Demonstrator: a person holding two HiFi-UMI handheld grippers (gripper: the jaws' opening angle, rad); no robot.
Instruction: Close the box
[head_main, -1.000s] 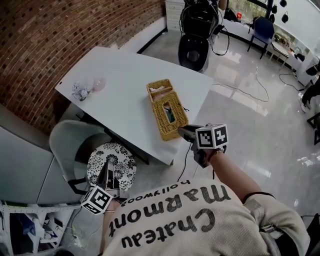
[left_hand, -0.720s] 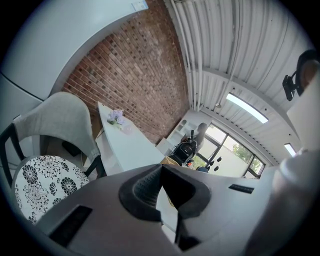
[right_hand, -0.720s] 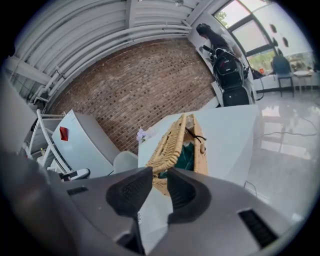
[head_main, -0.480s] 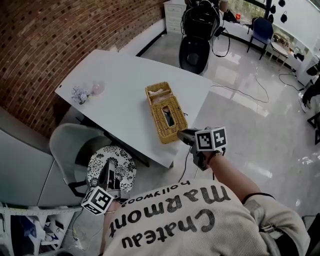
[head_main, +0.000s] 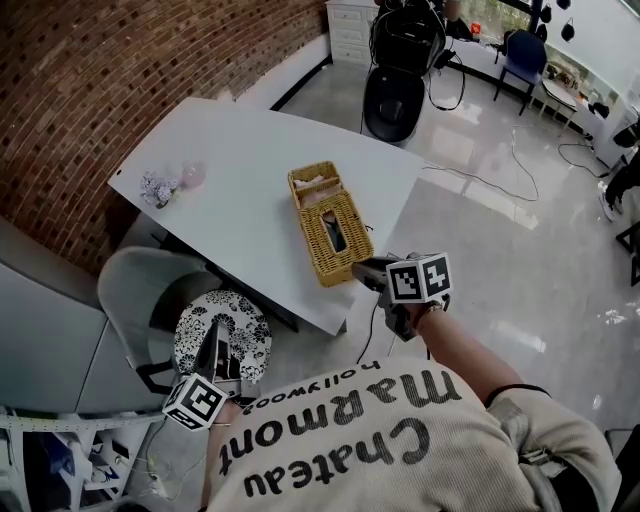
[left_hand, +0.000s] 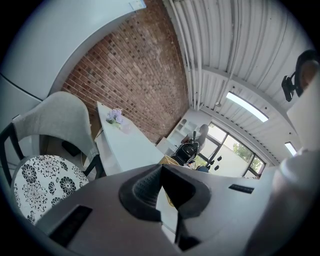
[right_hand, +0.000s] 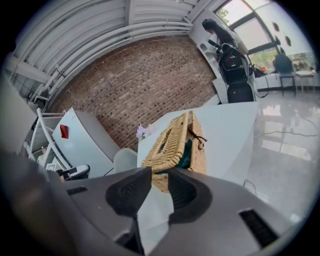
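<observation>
Working on the approach stage, judging by the layout: holding the right gripper (head_main: 364, 268) just short of the near short end of the wicker box (head_main: 328, 225), itself lying lengthwise near the front corner of the white table (head_main: 240, 150), without touching the weave. Holding that gripper's fingers a modest way apart and gripping nothing, with only bare tabletop showing between them in the right gripper view and the box's end just beyond. Finding the woven lid (right_hand: 167, 137) not yet down: apparently standing raised along one long side, exposing dark green contents (right_hand: 187, 150) and a dark cord loop (right_hand: 199, 136) on the wall beneath. Hanging the left gripper (head_main: 213, 345) low and well apart from the box, over the floral chair cushion (head_main: 240, 325), with its fingers brought together at the tips and carrying nothing. Calling next, most likely, for lifting the right gripper above the lid's raised edge and pressing it flat onto the rim, or for pinching that edge and lowering it. Needing a downward push rather than a sideways one, guarding against sliding a light basket off the nearby table edge. Possibly also needing the left gripper at the far end as a brace.
</observation>
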